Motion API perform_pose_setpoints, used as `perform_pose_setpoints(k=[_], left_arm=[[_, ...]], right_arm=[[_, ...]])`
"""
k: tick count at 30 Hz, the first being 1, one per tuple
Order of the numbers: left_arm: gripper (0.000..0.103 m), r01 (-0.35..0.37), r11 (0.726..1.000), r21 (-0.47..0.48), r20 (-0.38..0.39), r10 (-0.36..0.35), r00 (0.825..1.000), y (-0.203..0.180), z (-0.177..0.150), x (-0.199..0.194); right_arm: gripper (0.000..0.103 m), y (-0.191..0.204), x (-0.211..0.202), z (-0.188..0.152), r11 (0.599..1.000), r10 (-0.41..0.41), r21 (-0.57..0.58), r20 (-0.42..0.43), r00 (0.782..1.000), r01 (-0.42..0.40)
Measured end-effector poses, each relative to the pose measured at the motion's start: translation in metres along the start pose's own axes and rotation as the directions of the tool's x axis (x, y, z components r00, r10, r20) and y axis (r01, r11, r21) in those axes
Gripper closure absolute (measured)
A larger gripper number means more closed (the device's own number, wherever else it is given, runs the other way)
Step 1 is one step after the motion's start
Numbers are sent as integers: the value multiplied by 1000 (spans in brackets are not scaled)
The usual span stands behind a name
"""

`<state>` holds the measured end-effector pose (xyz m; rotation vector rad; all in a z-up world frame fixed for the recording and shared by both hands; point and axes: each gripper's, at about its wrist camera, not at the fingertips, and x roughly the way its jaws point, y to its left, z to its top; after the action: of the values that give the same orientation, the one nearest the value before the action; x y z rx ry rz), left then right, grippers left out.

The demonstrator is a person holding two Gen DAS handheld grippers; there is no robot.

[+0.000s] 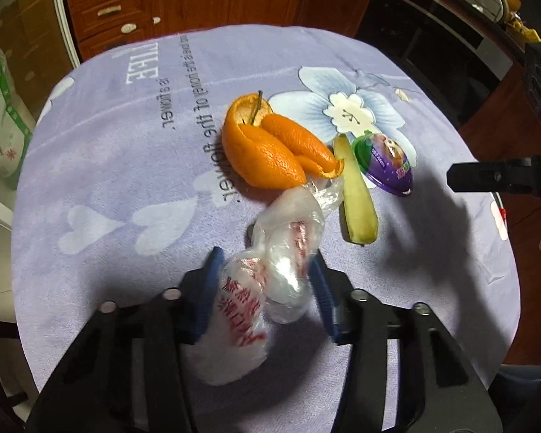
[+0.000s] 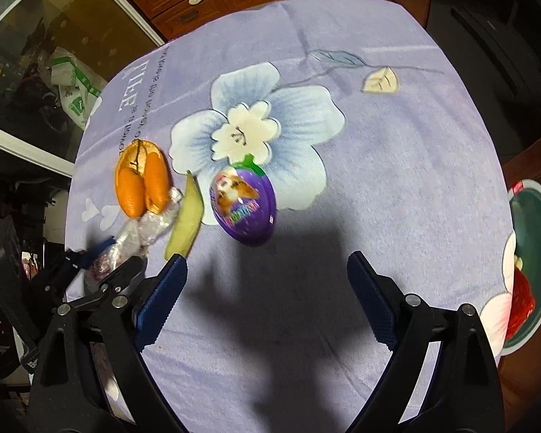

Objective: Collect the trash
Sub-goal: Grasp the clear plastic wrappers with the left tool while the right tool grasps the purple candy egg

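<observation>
Crinkled clear plastic, a bag printed in red [image 1: 270,274], sits between the blue pads of my left gripper [image 1: 267,281], which presses it from both sides; I read that as a grip, taken on the bunched middle because the film is too limp to lift by an edge. I use the orange peel [image 1: 270,144] as my landmark. The bag's far end touches the peel's near edge, and the rest trails back toward me over the lilac tablecloth [image 1: 108,162]. Just right of the peel lies a pale green rind strip [image 1: 357,198], and right of that a purple egg-shaped capsule [image 2: 245,205] with a cartoon lid.

My right gripper [image 2: 267,296] hangs with its jaws spread wide and nothing between them, on the near side of the capsule, well right of the peel. I judge it is lined up there for that piece. Far right of the peel, off the table edge, a green bin [image 2: 537,223] shows red scraps inside, a likely drop place.
</observation>
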<state>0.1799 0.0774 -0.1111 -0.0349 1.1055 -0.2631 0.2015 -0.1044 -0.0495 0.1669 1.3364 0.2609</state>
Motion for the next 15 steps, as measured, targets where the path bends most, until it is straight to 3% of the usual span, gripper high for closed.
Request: perform_pose_setpoints(k=[15], left_arm=[[66,76,991,-112,4,-76,997,7,-24,-19]], right_arm=[[18,26,29,20,986,-94,-131,75,993,104]])
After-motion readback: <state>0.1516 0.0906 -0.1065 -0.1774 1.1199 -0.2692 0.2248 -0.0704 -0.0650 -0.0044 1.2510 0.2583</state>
